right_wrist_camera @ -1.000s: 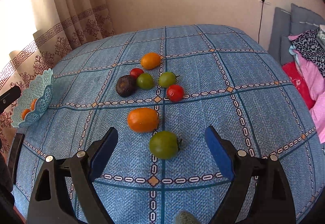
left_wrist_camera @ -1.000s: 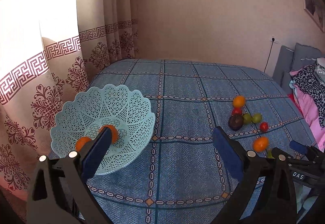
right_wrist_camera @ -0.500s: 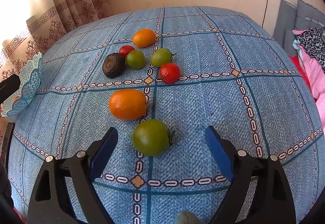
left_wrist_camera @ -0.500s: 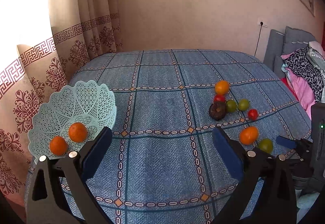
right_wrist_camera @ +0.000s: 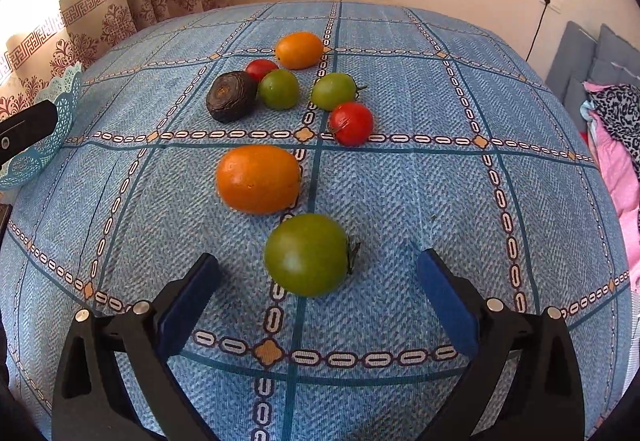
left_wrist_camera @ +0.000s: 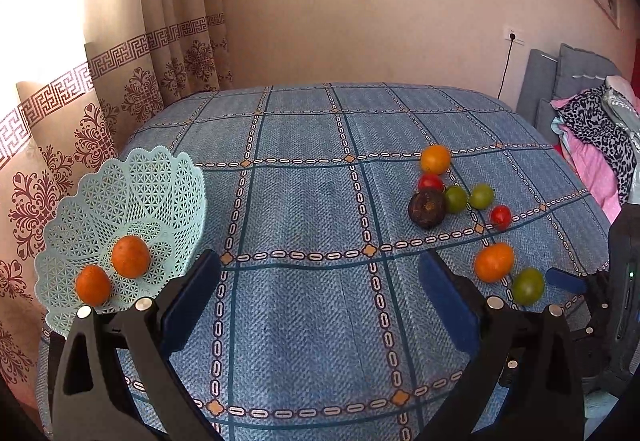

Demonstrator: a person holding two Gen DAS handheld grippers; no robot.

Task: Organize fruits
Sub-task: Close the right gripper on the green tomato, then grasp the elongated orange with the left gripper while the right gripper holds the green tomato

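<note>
At 12 o'clock of right gripper [right_wrist_camera: 318, 287], wide open & empty, sat green tomato [right_wrist_camera: 307, 254]: approach step. Next: advance, close, carry to basket [left_wrist_camera: 120, 225].

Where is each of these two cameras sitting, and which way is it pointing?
Left wrist view: sits on the left gripper, open, looking across the blue-clothed table toward the wall, with the mint basket at its left; its own two fingers show.
Right wrist view: sits on the right gripper, open, low over the table, aimed at the nearest green tomato; its own fingers show.
Shared: both see the loose fruit cluster, including the dark fruit, and the basket.
</note>
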